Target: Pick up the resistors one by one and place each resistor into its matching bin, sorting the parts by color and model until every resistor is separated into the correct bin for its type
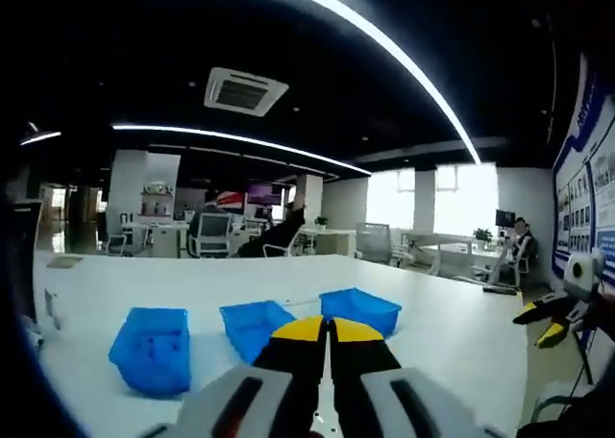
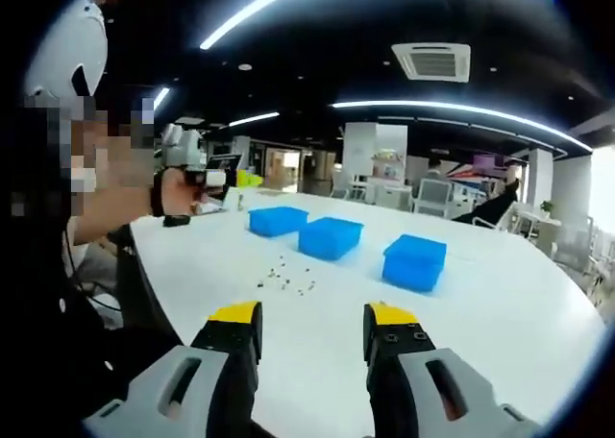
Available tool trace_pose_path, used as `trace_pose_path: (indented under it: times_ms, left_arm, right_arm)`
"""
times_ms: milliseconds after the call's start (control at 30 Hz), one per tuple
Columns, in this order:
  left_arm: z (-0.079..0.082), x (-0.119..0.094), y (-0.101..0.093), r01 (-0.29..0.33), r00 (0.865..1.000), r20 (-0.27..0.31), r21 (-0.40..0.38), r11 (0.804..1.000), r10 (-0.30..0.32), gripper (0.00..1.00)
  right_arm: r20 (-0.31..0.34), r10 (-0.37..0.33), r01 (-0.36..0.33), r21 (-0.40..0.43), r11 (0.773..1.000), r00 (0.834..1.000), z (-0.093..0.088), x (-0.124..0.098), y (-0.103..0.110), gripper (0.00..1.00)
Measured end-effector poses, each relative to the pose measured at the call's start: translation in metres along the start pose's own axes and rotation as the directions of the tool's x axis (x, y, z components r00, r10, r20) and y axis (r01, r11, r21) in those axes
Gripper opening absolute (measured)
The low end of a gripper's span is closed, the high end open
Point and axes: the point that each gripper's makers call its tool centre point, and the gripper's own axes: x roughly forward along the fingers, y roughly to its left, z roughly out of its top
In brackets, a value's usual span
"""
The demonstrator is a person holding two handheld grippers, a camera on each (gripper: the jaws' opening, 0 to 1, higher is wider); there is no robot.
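Right tongs (image 2: pixel 312 328) stood wide and empty, left tongs (image 1: pixel 330 330) pinched shut on nothing visible, so the tiny scattered resistors (image 2: pixel 285 278) risked slipping or landing in the wrong blue bin (image 2: pixel 330 237).

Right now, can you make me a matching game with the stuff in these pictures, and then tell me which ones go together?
Things:
1. left gripper
2. right gripper
3. bins
4. resistors

States:
A. blue, three set apart on the white table
B. jaws shut together, yellow tips touching
C. tiny pieces scattered loose on the table near the bins
D. jaws wide open, holding nothing

Pairs: 1-B, 2-D, 3-A, 4-C
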Motion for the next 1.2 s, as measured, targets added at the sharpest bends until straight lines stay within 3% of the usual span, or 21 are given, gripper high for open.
trace_pose_path:
  times_ms: [33, 133, 200, 333, 467, 600, 833, 900, 1033, 1200]
  left_arm:
    - [0.002, 0.01, -0.004, -0.005, 1.0, -0.001, 0.005, 1.0, 0.005, 0.05]
    - [0.003, 0.039, 0.011, -0.027, 0.999, -0.025, 0.021, 0.999, 0.027, 0.05]
    - [-0.001, 0.062, 0.015, -0.037, 0.996, -0.078, -0.051, 0.998, 0.032, 0.05]
    - [0.001, 0.1, 0.031, -0.066, 0.992, -0.107, -0.002, 0.998, 0.066, 0.05]
    - [0.003, 0.129, 0.049, -0.114, 0.985, -0.127, 0.013, 0.993, 0.115, 0.05]
    - [0.001, 0.148, 0.056, -0.122, 0.979, -0.157, 0.042, 0.992, 0.127, 0.05]
    - [-0.006, 0.155, 0.067, -0.147, 0.974, -0.165, 0.05, 0.988, 0.154, 0.05]
    - [-0.009, 0.153, 0.076, -0.192, 0.963, -0.169, 0.109, 0.975, 0.208, 0.1]
    - [-0.013, 0.149, 0.066, -0.144, 0.974, -0.163, 0.08, 0.986, 0.156, 0.31]
    - [-0.018, 0.128, 0.06, -0.12, 0.978, -0.162, 0.077, 0.99, 0.131, 0.35]
  right_arm:
    - [0.001, 0.0, 0.0, 0.003, 1.0, 1.0, 0.0, 0.0, 0.0, 0.44]
    - [-0.001, -0.004, 0.004, 0.005, 1.0, 1.0, -0.002, -0.002, -0.001, 0.44]
    - [0.002, -0.012, 0.012, 0.011, 1.0, 1.0, -0.002, -0.004, -0.003, 0.44]
    - [0.003, -0.026, 0.026, 0.02, 0.999, 1.0, -0.002, -0.007, -0.006, 0.44]
    - [0.001, -0.037, 0.037, 0.025, 0.999, 0.999, -0.004, -0.009, -0.009, 0.44]
    - [0.001, -0.044, 0.044, 0.031, 0.999, 0.999, -0.005, -0.008, -0.011, 0.44]
    - [0.002, -0.04, 0.04, 0.034, 0.999, 0.999, -0.004, -0.006, -0.012, 0.44]
    - [0.003, -0.039, 0.039, 0.032, 0.999, 0.999, -0.003, -0.006, -0.012, 0.44]
    - [0.001, -0.032, 0.032, 0.038, 0.999, 0.999, -0.004, -0.004, -0.01, 0.44]
    - [-0.002, -0.016, 0.016, 0.032, 0.999, 1.0, -0.003, 0.0, -0.008, 0.44]
